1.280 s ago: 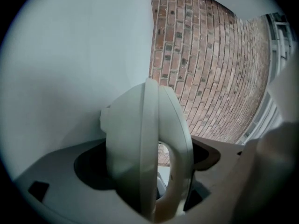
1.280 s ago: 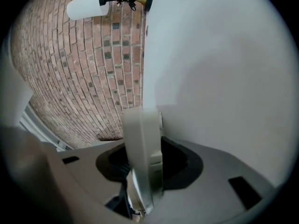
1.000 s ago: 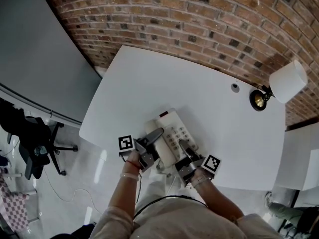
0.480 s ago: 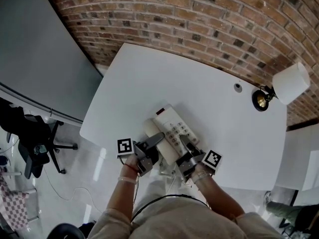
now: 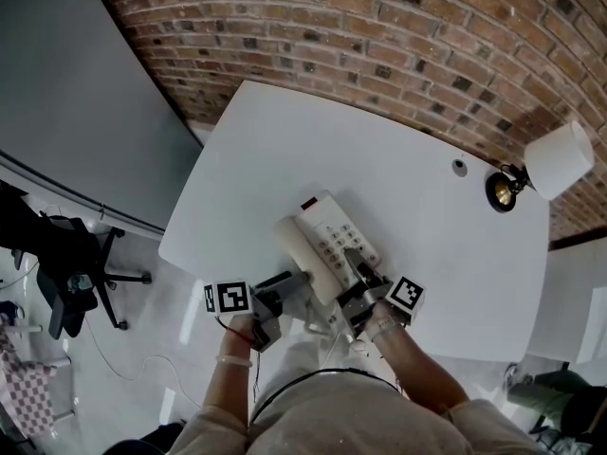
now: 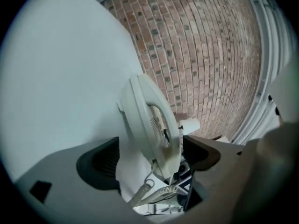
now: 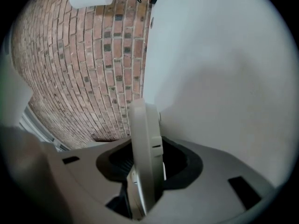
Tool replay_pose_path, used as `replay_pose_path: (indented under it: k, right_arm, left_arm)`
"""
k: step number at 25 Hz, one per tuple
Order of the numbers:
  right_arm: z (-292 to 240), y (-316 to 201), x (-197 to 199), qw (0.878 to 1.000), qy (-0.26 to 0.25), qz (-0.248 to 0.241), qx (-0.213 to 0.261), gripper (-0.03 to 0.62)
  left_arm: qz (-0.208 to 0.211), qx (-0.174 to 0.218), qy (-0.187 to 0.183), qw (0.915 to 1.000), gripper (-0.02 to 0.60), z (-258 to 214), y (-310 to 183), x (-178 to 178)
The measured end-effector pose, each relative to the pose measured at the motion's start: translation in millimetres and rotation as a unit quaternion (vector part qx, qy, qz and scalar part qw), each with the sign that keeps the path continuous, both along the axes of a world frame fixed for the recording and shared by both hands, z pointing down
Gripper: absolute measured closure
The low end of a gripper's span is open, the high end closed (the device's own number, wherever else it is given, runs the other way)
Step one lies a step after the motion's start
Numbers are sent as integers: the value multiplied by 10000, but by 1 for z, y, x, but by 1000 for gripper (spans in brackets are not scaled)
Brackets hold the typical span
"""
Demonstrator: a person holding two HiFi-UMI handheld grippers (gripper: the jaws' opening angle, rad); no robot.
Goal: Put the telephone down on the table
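Note:
A white desk telephone with its handset on the cradle lies on the white table near the front edge. My right gripper is shut on the phone's right edge; in the right gripper view the phone's thin side stands upright between the pads. My left gripper sits at the phone's near left end. Its jaws stand wide, with the handset and the coiled cord between them and no pad pressing.
A brick wall runs behind the table. A white-shaded lamp stands at the table's far right corner. A grey panel and an office chair are on the left. The table's front edge lies just under the grippers.
The left gripper has let go of the handset side and drawn back toward the person. The right gripper keeps its hold; the phone has shifted slightly away.

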State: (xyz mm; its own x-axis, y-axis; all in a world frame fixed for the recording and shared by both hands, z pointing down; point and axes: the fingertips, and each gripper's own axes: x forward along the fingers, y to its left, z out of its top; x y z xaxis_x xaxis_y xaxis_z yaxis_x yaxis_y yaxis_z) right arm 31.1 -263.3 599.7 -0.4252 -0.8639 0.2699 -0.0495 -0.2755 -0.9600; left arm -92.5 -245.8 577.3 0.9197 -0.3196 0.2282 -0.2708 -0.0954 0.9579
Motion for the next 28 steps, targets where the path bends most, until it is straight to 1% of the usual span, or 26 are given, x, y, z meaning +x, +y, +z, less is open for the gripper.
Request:
replay_pose_path:
  k: [2, 3, 4, 5, 6, 8, 9, 10, 11, 15, 18, 20, 24, 28]
  right_arm:
    - [0, -2, -2, 10000, 30, -21, -8, 434]
    - [0, -3, -3, 10000, 45, -28, -13, 434]
    - [0, -3, -4, 10000, 59, -32, -20, 434]
    - [1, -4, -5, 10000, 74, -36, -30, 434]
    - [1, -5, -7, 9999, 90, -43, -44, 434]
    - [0, -6, -10, 9999, 125, -65, -64, 433]
    - [0, -7, -12, 9998, 155, -79, -70, 433]
    - [0, -9, -13, 9997, 201, -97, -77, 433]
    - [0, -10, -14, 9996, 256, -124, -86, 433]
    - [6, -12, -15, 9978, 527, -335, -231, 421]
    - [6, -16, -15, 9959, 708, -472, -314, 412]
    - [7, -17, -16, 9940, 801, -588, -459, 403]
    - [14, -12, -20, 9883, 883, -941, -811, 358]
    - [15, -9, -18, 9833, 1044, -1063, -1045, 337]
  left_arm:
    - [73, 352, -486, 9982, 152, 6, -2, -12]
    - [44, 528, -703, 9961, 155, 8, -4, -18]
    - [-46, 693, -921, 9933, 195, 9, -9, -26]
    - [-195, 844, -1158, 9895, 256, 11, -14, -35]
    - [-384, 985, -1435, 9840, 330, 12, -20, -45]
    - [-766, 1249, -2041, 9679, 487, 11, -32, -66]
    - [-909, 1368, -2264, 9601, 549, 9, -36, -72]
    - [-1006, 1469, -2386, 9547, 573, 6, -39, -76]
    - [-1070, 1547, -2418, 9519, 575, 4, -40, -78]
    - [-1254, 1736, -2352, 9481, 575, -3, -36, -81]
    - [-1342, 1764, -2249, 9488, 575, -3, -30, -84]
    - [-1408, 1736, -2200, 9495, 575, -3, -26, -86]
    - [-1482, 1747, -2199, 9482, 575, -5, -19, -89]
    - [-1539, 1773, -2195, 9469, 575, -8, -18, -89]
